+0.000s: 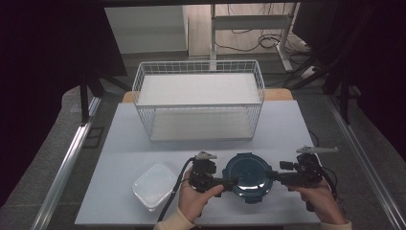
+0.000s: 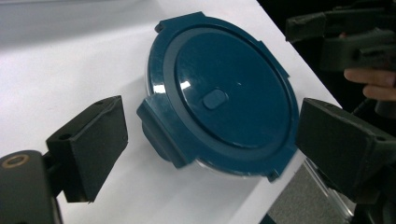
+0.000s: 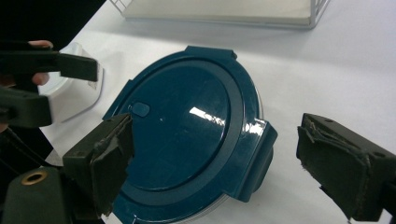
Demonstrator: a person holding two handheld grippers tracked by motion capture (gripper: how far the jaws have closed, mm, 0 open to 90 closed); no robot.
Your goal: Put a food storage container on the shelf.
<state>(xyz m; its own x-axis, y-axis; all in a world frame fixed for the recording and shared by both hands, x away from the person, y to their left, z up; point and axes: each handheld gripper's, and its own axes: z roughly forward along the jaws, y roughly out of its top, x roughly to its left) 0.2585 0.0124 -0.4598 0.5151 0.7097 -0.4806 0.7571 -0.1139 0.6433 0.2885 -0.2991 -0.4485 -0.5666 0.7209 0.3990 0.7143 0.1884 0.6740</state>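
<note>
Open right claw (image 3: pixel 215 158) flanks unlabelled blue lid (image 3: pixel 187 135).

The left gripper (image 1: pixel 233 181) is held level in the left hand (image 1: pixel 197 196), its jaws pointed toward the right and spread wide apart, with nothing pressed between the pads. The right gripper (image 1: pixel 269 175) is held level in the right hand (image 1: pixel 320 195), pointed toward the left, its jaws likewise parted wide. Both forearms are brought in from the near edge.

free: table (image 1: pixel 287 129) right | blocked: wire basket (image 1: pixel 198 98) behind, clear box (image 1: pixel 154 186) left
</note>
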